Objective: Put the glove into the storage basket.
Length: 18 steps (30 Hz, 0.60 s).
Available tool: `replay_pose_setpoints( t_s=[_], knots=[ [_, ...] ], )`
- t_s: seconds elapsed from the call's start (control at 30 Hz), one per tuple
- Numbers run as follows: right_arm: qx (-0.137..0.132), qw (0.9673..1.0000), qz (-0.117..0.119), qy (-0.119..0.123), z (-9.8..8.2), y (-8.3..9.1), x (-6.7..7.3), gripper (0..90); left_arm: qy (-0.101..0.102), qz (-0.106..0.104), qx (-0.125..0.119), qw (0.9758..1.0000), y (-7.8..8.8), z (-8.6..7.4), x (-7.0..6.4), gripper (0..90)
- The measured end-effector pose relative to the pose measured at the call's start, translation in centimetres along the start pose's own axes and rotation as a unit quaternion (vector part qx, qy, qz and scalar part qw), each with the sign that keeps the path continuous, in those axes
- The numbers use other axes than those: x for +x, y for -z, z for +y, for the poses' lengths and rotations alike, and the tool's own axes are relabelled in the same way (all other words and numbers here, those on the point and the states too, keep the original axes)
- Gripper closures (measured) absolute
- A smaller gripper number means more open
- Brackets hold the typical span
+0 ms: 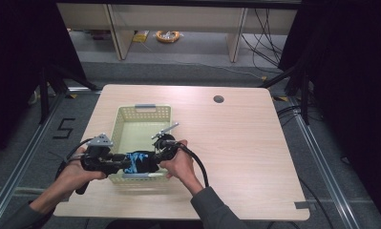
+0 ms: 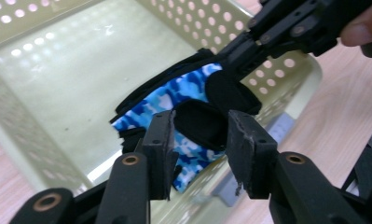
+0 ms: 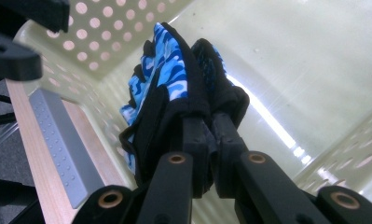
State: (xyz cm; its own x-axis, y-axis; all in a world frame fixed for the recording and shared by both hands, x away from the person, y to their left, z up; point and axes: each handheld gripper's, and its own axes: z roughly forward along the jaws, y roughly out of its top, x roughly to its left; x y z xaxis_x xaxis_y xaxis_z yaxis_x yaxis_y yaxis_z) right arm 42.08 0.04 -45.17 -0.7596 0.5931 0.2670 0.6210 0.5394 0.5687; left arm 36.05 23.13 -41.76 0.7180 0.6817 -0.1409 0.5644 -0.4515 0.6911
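Note:
A blue camouflage glove (image 1: 136, 162) with black trim hangs over the near end of a pale yellow perforated basket (image 1: 142, 110). My right gripper (image 3: 209, 122) is shut on the glove's (image 3: 169, 65) black edge and holds it up above the basket floor (image 3: 314, 56). In the left gripper view it reaches in from the upper right (image 2: 225, 60). My left gripper (image 2: 200, 126) is open, its jaws on either side of a black fold of the glove (image 2: 174, 100). In the high view the left gripper (image 1: 117, 163) and the right gripper (image 1: 155, 159) face each other across the glove.
The basket has grey handles at its far end (image 1: 145, 106) and near end (image 3: 62, 140). The wooden table (image 1: 245, 157) has a round cable hole (image 1: 218, 99) at the back right. Black cables trail from both grippers toward the table's front edge.

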Motion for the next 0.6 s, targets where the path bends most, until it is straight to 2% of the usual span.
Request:
replay_pose_setpoints(
  t_s=[0.07, 0.1, 0.17, 0.2, 0.23, 0.3, 0.33, 0.4, 0.47, 0.5, 0.53, 0.57, 0.6],
  knots=[
    [0.007, 0.9999, -0.013, 0.005, 0.0, 0.0, 0.1, 84.6, 0.001, 0.003, -0.004, 1.0, 0.0, 0.1, -0.5, 58.3],
    [0.008, 0.9998, -0.017, 0.007, 0.1, 0.1, 0.2, 84.1, -0.002, -0.005, -0.004, 1.0, 0.0, 0.2, -0.7, 57.7],
    [0.012, 0.9997, -0.019, 0.01, 0.1, 0.2, 0.3, 80.5, -0.008, -0.006, -0.004, 0.9999, 0.0, 0.3, -1.1, 56.7],
    [0.016, 0.9994, -0.026, 0.013, 0.2, 0.3, 0.4, 78.5, -0.003, -0.007, -0.006, 0.9999, -0.1, 0.4, -1.4, 55.8],
    [0.023, 0.9988, -0.034, 0.025, 0.4, 0.3, 0.4, 76.8, -0.006, -0.009, -0.002, 0.9999, 0.0, 0.4, -1.4, 54.8],
    [0.02, 0.9975, -0.056, 0.038, 0.6, 0.7, 0.7, 75.3, -0.014, -0.01, -0.003, 0.9998, 0.0, 0.5, -1.7, 53.8],
    [0.019, 0.9969, -0.059, 0.048, 0.7, 0.9, 0.8, 74.7, -0.015, -0.013, -0.004, 0.9998, 0.1, 0.5, -1.8, 53.8],
    [0.013, 0.9972, -0.058, 0.045, 0.9, 1.4, 1.1, 72.2, -0.011, -0.013, -0.009, 0.9998, 0.1, 0.5, -2.1, 53.0],
    [0.004, 0.9962, -0.062, 0.06, 1.2, 1.8, 1.0, 71.7, -0.015, -0.013, -0.012, 0.9997, 0.2, 0.6, -2.4, 51.7],
    [0.002, 0.9965, -0.064, 0.054, 1.2, 2.1, 1.2, 71.2, -0.016, -0.016, -0.011, 0.9997, 0.2, 0.6, -2.6, 51.0],
    [0.0, 0.9962, -0.063, 0.059, 1.2, 2.3, 1.1, 70.2, -0.01, -0.016, -0.017, 0.9997, 0.2, 0.6, -2.8, 49.9],
    [-0.004, 0.9961, -0.064, 0.06, 1.2, 2.5, 1.1, 69.2, -0.015, -0.016, -0.014, 0.9997, 0.3, 0.7, -2.8, 47.8],
    [-0.006, 0.9962, -0.065, 0.057, 1.2, 2.6, 1.1, 69.2, -0.002, -0.013, -0.019, 0.9997, 0.2, 0.7, -3.1, 45.8]
  ],
)
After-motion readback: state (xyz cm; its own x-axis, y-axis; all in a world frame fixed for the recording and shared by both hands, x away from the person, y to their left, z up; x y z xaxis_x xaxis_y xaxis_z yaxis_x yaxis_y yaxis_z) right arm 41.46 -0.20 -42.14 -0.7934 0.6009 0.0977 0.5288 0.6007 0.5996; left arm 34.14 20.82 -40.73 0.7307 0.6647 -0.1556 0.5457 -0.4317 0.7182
